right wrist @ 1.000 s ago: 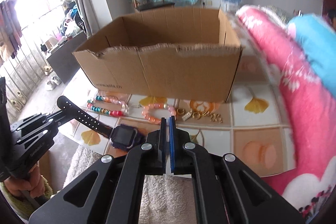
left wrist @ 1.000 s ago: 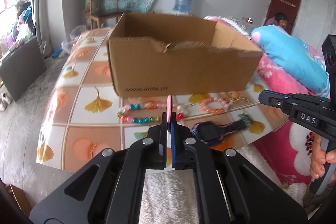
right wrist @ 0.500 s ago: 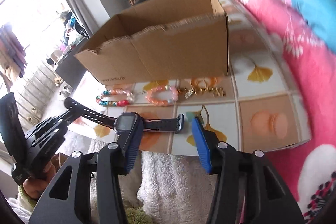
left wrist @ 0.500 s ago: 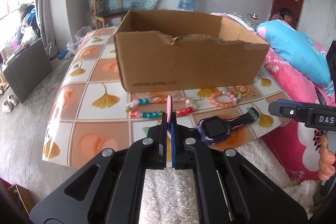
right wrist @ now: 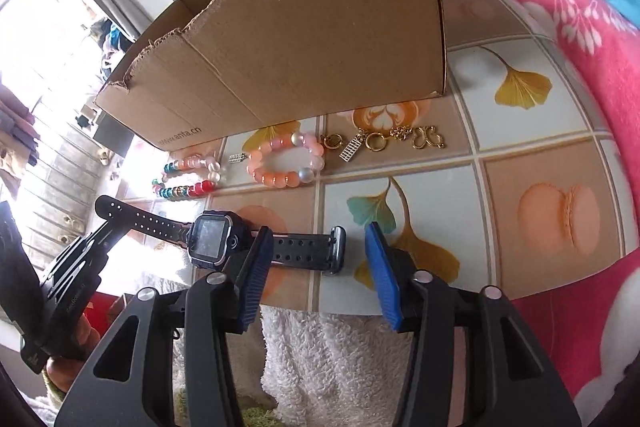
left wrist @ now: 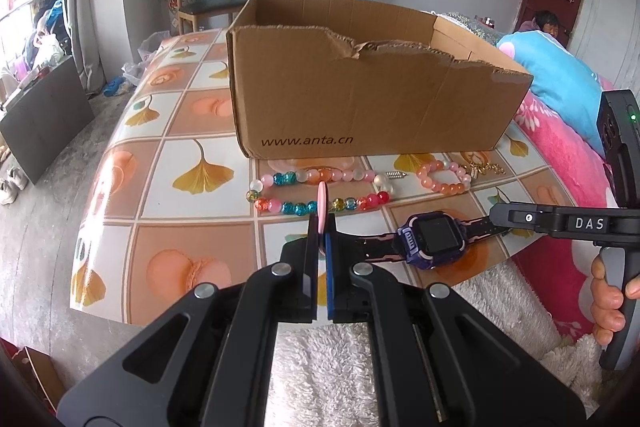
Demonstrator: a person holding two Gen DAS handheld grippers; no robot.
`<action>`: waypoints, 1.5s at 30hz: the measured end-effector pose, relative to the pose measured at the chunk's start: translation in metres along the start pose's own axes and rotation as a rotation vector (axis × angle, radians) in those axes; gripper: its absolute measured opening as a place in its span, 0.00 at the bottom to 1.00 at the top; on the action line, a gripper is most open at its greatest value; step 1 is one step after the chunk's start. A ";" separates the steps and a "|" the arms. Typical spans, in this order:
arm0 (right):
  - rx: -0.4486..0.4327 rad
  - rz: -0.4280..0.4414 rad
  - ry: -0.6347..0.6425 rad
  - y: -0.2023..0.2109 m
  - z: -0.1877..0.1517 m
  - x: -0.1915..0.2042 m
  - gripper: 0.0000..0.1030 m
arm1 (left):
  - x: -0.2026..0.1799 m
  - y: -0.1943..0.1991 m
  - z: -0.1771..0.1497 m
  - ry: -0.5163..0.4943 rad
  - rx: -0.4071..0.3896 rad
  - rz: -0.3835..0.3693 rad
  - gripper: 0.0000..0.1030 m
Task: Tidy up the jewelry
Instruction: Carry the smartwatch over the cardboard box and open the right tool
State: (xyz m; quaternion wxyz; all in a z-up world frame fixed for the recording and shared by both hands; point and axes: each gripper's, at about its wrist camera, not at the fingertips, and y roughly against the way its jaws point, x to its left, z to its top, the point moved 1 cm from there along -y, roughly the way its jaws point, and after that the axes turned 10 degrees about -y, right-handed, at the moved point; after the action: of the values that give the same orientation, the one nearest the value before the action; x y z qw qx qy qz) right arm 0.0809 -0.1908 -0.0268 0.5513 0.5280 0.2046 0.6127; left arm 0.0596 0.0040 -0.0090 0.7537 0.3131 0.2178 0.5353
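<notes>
A purple smartwatch (left wrist: 434,239) with black straps stretches along the table's front edge. My left gripper (left wrist: 322,227) is shut on one strap end, whose pink underside sticks up edge-on between the pads. In the right wrist view the same left gripper (right wrist: 100,239) pinches the holed strap at lower left. My right gripper (right wrist: 319,231) straddles the buckle strap (right wrist: 304,251). Its jaws are closing, and the right pad still stands clear of the buckle. Behind lie a multicoloured bead string (left wrist: 298,207), a pink bead bracelet (right wrist: 286,159) and gold charms (right wrist: 400,139).
An open cardboard box (left wrist: 360,99) stands behind the jewelry on the tile-patterned table (left wrist: 192,163). A white fluffy towel (left wrist: 340,367) hangs below the front edge. A pink floral quilt (right wrist: 560,7) and blue pillow (left wrist: 560,75) border the right. A person (left wrist: 546,23) sits by the far door.
My right gripper went from shut to open, tipped and rolled down over the buckle strap, then narrowed its jaws. My left gripper sank a little, still holding the strap.
</notes>
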 end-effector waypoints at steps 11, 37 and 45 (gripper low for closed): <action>-0.134 -0.161 0.201 0.019 -0.010 0.037 0.06 | -0.005 0.013 0.009 -0.028 -0.058 -0.041 0.02; -0.255 -0.077 0.519 0.048 0.198 0.127 0.05 | 0.021 -0.013 0.237 -0.158 -0.097 -0.006 0.02; -0.039 -0.137 0.491 -0.049 0.253 0.111 0.05 | 0.042 -0.135 0.253 -0.108 0.199 -0.049 0.02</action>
State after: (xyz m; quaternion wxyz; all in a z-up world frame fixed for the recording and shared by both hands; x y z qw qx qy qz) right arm 0.3428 -0.1600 0.0697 0.5355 0.3377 0.3557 0.6875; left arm 0.3321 -0.0476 0.0750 0.7424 0.4091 0.2367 0.4749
